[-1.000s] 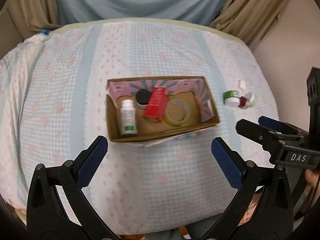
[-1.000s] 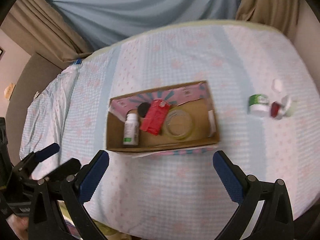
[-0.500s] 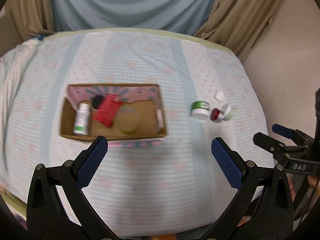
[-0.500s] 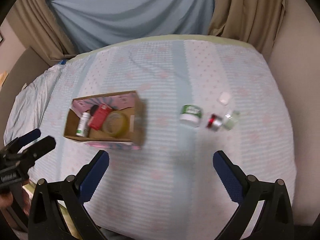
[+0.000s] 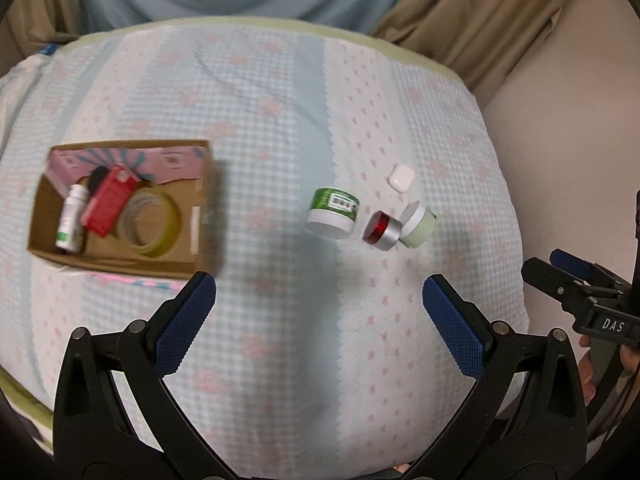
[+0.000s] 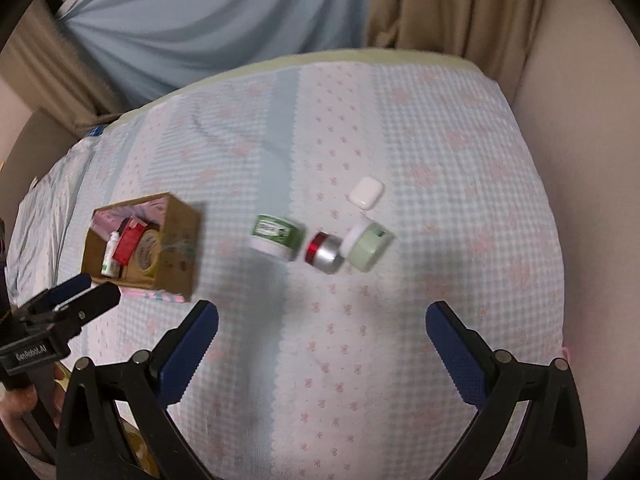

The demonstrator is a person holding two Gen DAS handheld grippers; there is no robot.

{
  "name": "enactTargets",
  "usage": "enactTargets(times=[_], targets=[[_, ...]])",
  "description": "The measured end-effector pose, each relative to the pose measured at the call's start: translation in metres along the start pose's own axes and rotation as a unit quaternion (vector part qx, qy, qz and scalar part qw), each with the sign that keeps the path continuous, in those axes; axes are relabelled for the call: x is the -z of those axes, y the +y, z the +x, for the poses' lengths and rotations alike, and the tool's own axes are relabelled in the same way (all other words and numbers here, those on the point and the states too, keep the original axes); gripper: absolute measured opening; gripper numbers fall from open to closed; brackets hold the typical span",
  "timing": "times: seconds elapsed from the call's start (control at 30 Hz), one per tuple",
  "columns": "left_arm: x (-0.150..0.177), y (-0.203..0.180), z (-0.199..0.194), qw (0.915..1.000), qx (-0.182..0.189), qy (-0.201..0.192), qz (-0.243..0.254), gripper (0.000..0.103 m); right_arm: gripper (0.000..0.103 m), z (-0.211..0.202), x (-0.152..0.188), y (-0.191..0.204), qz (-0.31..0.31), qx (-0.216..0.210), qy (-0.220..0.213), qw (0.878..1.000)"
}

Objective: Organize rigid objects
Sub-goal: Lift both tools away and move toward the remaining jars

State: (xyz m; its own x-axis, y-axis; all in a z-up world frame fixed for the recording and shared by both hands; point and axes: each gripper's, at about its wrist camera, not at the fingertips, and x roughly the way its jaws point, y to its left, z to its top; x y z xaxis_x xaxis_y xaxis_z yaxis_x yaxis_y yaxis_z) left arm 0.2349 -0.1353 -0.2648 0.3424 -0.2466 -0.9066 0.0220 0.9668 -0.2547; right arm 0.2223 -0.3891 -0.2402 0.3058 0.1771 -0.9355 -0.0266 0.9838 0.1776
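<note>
Left wrist view: left tool (image 5: 318, 306) spread wide, empty, above the near edge of the bed (image 5: 280, 380). Ahead to its left, cardboard box (image 5: 202, 216) with white bottle (image 5: 71, 218), red carton (image 5: 109, 205), tape roll (image 5: 150, 224). Ahead to its right, on quilted gingham: green-labelled jar (image 5: 333, 213), red-capped metal jar (image 5: 382, 230), pale green jar (image 5: 418, 221), small white case (image 5: 401, 177). Right tool (image 5: 568, 272) at the bed's right edge, fingers close together.

Right wrist view: right tool (image 6: 322, 334) spread wide, empty. Jars (image 6: 322, 246) straight ahead, touching in a row, well apart from the tool. Box's plain outer wall (image 6: 180, 248) visible here only. Left tool (image 6: 80, 296) low left, nearly closed from this side, though gap unclear.
</note>
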Motion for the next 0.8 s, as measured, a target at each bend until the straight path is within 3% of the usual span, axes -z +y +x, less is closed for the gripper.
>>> enactTargets(times=[0.23,0.5,0.8], targets=[[-0.028,-0.024,0.066,0.9988,-0.001,0.045,0.017,0.103,0.103,0.053,-0.023,-0.049,0.108,-0.028,0.041,0.993],[-0.059,-0.039,0.162,0.9927,-0.007,0.11,0.047,0.103,0.103,0.131,-0.048,-0.078,0.184,-0.033,0.095,0.978],[-0.067,-0.035,0.243,0.9852,-0.015,0.164,0.048,0.103,0.103,0.213,-0.064,-0.091,0.218,0.003,0.152,0.964]])
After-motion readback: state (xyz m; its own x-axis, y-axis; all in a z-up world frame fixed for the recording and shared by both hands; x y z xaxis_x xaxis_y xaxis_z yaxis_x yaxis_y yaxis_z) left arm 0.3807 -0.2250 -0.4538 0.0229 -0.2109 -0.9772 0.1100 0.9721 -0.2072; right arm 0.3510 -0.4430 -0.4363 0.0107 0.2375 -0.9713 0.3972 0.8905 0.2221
